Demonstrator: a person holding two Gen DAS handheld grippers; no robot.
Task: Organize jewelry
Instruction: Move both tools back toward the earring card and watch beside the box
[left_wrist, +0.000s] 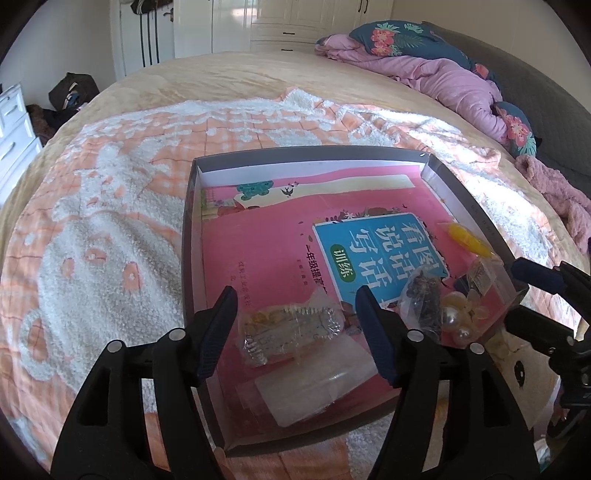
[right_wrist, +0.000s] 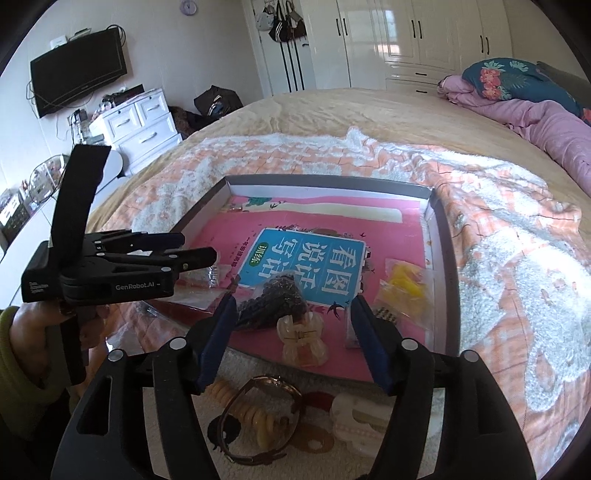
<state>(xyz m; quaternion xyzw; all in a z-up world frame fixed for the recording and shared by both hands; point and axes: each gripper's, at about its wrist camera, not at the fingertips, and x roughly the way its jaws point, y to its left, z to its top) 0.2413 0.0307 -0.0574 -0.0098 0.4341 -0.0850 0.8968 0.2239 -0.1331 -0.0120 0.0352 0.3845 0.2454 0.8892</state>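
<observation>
A shallow grey box with a pink booklet inside lies on the bed; it also shows in the right wrist view. In it are a clear bag with a silver hair comb, a bag of dark beads, pearls, a yellow bagged item and a translucent hair claw. My left gripper is open above the comb bag. My right gripper is open around the hair claw. A watch, beaded bracelet and white clip lie before the box.
An orange-and-white blanket covers the bed. A pink duvet and floral pillow lie at the far right. A white drawer unit and wall TV stand left. White wardrobes line the back wall.
</observation>
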